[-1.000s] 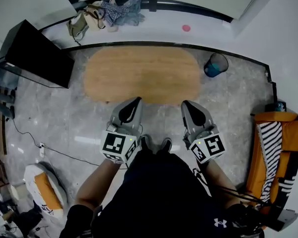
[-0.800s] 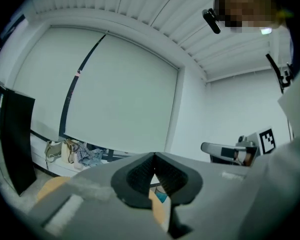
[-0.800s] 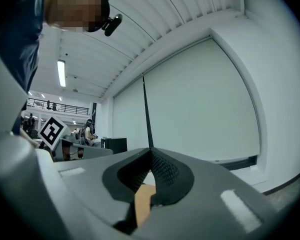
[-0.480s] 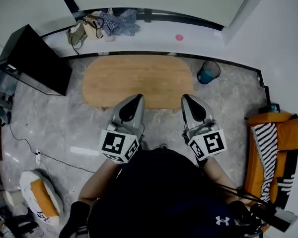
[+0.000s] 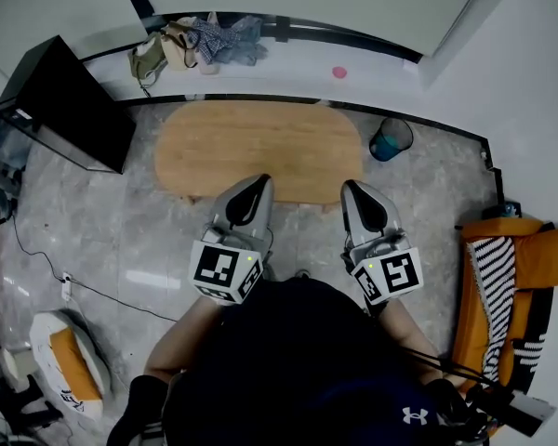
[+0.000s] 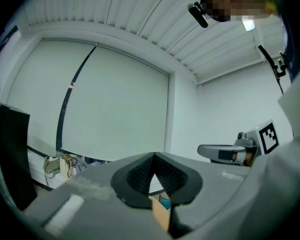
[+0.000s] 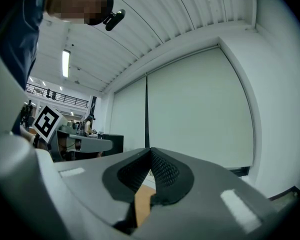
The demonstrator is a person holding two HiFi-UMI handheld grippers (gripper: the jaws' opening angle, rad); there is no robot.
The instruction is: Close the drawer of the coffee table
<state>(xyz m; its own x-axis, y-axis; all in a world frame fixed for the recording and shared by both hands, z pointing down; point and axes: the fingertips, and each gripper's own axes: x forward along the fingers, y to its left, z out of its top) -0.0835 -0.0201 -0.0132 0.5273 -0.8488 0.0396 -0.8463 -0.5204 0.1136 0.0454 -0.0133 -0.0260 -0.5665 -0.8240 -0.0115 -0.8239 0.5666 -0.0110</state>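
Jaws clenched on both units: left hand-held gripper (image 5: pixel 259 180) and right hand-held gripper (image 5: pixel 350 187) are empty, side by side, tips over the near edge of the oval wooden coffee table (image 5: pixel 260 142), which lies at their 12 o'clock. Drawer can't be made out from above. Blue bin (image 5: pixel 391 139) sits at the table's 3 o'clock.

The coffee table (image 5: pixel 260 151) is pale wood-grain, the floor (image 5: pixel 102 230) marbled grey. The bin (image 5: pixel 391 139), far right, is teal. The orange chair (image 5: pixel 471 319), near right, has black-and-white stripes. The grey left gripper (image 5: pixel 259 183) and right gripper (image 5: pixel 350 188) carry black-and-white square markers.
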